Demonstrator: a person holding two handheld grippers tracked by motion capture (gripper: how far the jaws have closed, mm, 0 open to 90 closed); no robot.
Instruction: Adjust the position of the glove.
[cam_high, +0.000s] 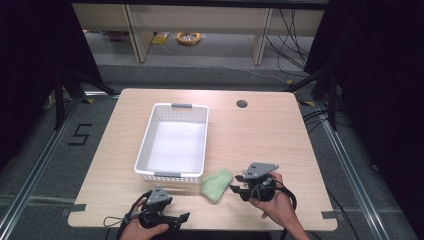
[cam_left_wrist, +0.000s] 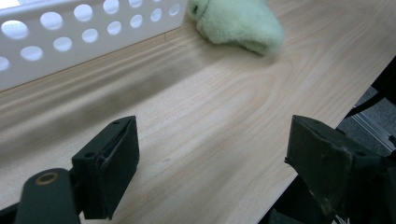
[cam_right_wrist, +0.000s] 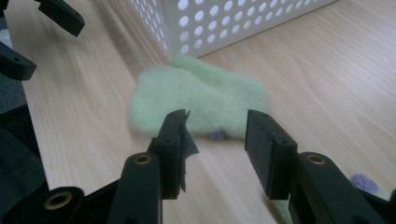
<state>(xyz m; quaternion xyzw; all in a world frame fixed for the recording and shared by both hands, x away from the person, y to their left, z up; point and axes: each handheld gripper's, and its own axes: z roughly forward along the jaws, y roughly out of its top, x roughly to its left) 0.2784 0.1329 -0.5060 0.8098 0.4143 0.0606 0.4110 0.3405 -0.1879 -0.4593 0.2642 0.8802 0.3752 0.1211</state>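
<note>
Left claw (cam_high: 184, 217), at about 7 o'clock on the pale wooden tabletop (cam_high: 260, 135), lies low near the front edge; its jaws are spread wide over bare wood with nothing between them. White perforated plastic basket (cam_high: 172, 142), rectangular, stands left of centre toward 10 o'clock. Soft pale-green fleece cloth (cam_high: 216, 184) lies crumpled on the tabletop at 6 o'clock, touching the basket's near right corner. Right claw (cam_high: 235, 189), at about 5 o'clock, points at the cloth's right edge; its jaws stand partly apart just short of the cloth, gripping nothing.
</note>
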